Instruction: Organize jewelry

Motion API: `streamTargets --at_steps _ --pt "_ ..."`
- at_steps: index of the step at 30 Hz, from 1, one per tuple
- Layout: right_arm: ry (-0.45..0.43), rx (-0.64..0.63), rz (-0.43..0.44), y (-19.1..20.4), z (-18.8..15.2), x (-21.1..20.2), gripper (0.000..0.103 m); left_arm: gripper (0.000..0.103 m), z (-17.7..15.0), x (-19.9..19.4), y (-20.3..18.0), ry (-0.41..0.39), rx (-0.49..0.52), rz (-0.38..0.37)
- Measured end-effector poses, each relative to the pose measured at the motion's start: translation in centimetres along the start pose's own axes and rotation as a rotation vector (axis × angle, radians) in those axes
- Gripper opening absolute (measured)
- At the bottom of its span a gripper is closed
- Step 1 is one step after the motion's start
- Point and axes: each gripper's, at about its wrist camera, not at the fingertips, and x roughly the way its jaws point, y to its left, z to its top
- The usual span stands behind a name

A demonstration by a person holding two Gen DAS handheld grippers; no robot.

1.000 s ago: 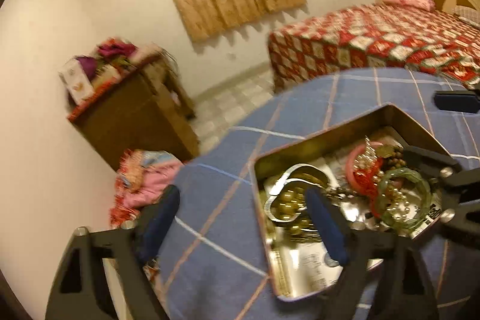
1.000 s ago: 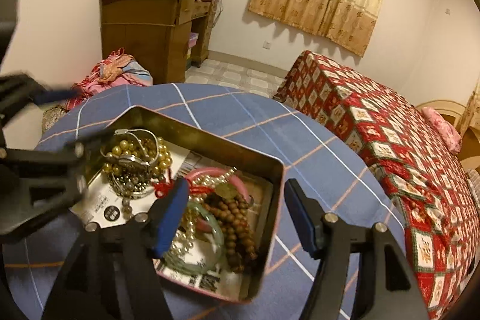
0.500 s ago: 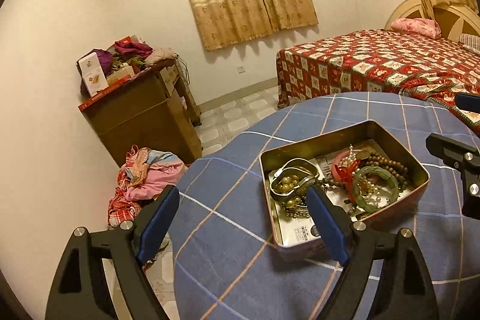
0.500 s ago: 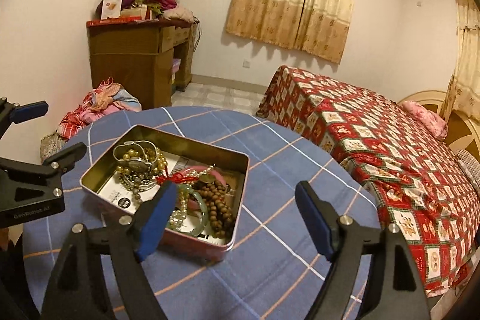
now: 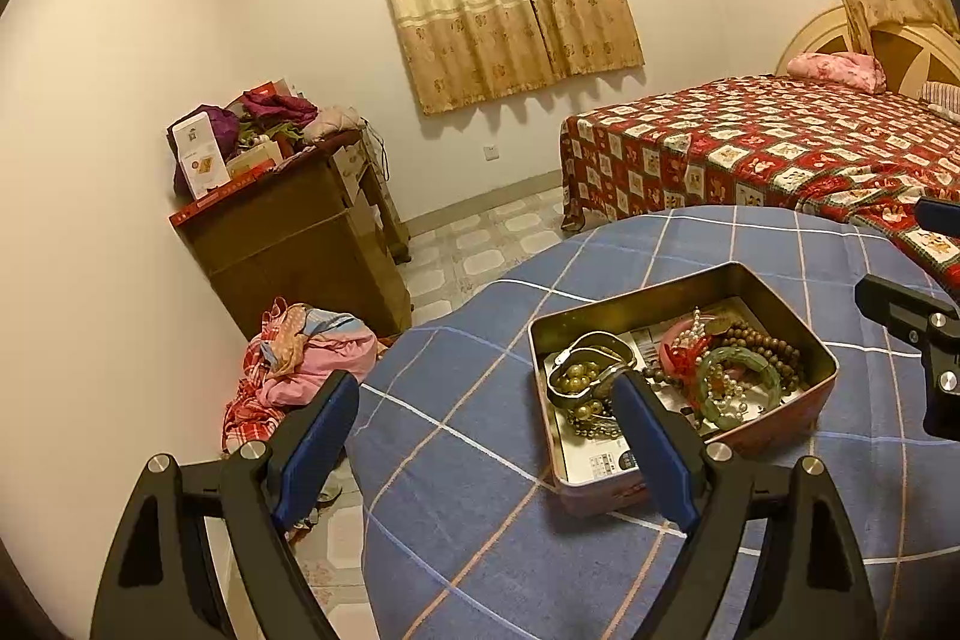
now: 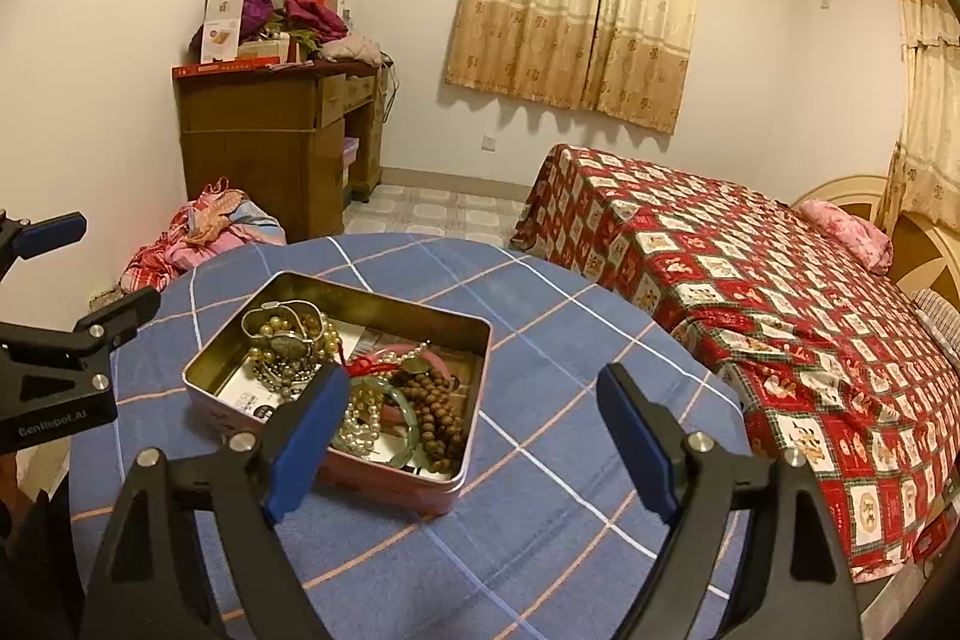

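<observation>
A pink metal tin [image 5: 780,304] stands open on the blue checked tablecloth [image 5: 480,460]. Inside lie gold pearl bracelets [image 5: 585,379], a green bangle [image 5: 741,388] and brown wooden beads [image 5: 774,346], tangled together. My left gripper [image 5: 483,394] hangs open in front of the tin's left end, nothing between its blue pads. In the right wrist view the same tin [image 6: 384,295] sits ahead and to the left. The jaws of my right gripper [image 6: 474,382] are opening and empty, short of the tin's near right corner.
The round table's edge drops off to the left toward a tiled floor with a heap of clothes [image 5: 300,358]. A wooden cabinet [image 5: 300,244] piled with boxes stands by the wall. A bed with a red patterned cover [image 6: 750,280] lies to the right.
Both grippers have drawn back and up from over the tin, so it looks smaller and farther. The right jaws have spread wider. Nothing was picked up.
</observation>
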Motion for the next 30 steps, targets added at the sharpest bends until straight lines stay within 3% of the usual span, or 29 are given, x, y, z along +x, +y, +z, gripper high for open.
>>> streamTargets --at_steps 30 --pt "-0.025 -0.002 -0.008 -0.6 0.4 -1.1 0.092 0.087 0.5 -1.1 0.6 -0.011 -0.009 0.005"
